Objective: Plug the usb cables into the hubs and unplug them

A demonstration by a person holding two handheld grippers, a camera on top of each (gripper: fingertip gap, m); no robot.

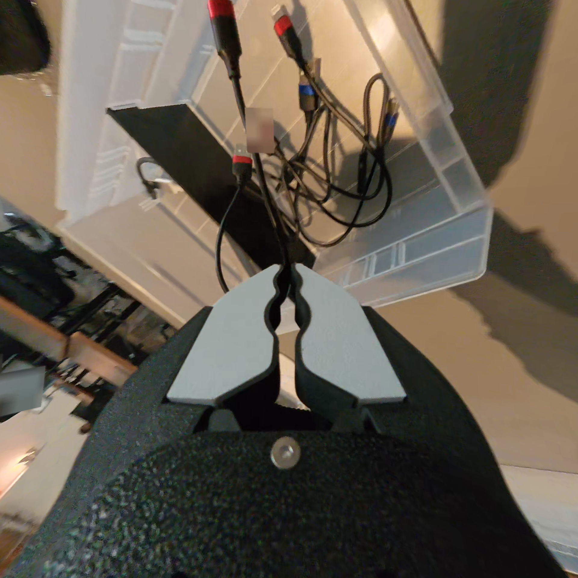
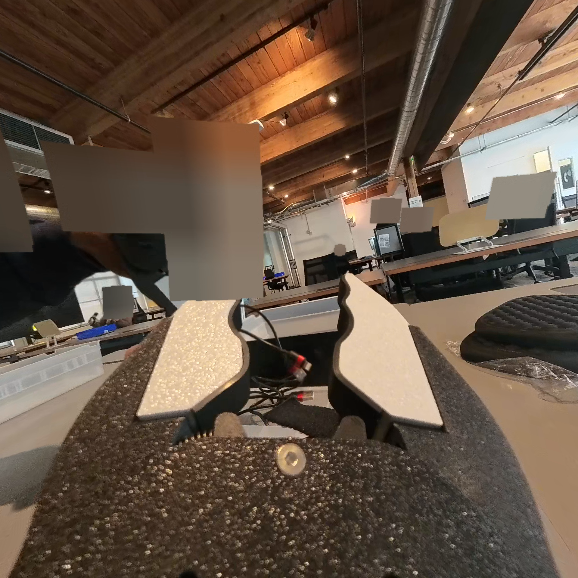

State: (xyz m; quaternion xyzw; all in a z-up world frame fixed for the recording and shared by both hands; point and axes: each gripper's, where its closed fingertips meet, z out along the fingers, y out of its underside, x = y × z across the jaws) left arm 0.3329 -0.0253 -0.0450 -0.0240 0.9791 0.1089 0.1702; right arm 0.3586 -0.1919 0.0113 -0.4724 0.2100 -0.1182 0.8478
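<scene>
L tool (image 1: pixel 289 272) clamped on black cable bundle (image 1: pixel 283 219), lifted over clear bin (image 1: pixel 438 200) | R tool (image 2: pixel 289 316) wide, empty, red-tipped usb plugs (image 2: pixel 298 367) just beyond | hub not identifiable | step: picking cables | next: R take one plug, find port.
</scene>
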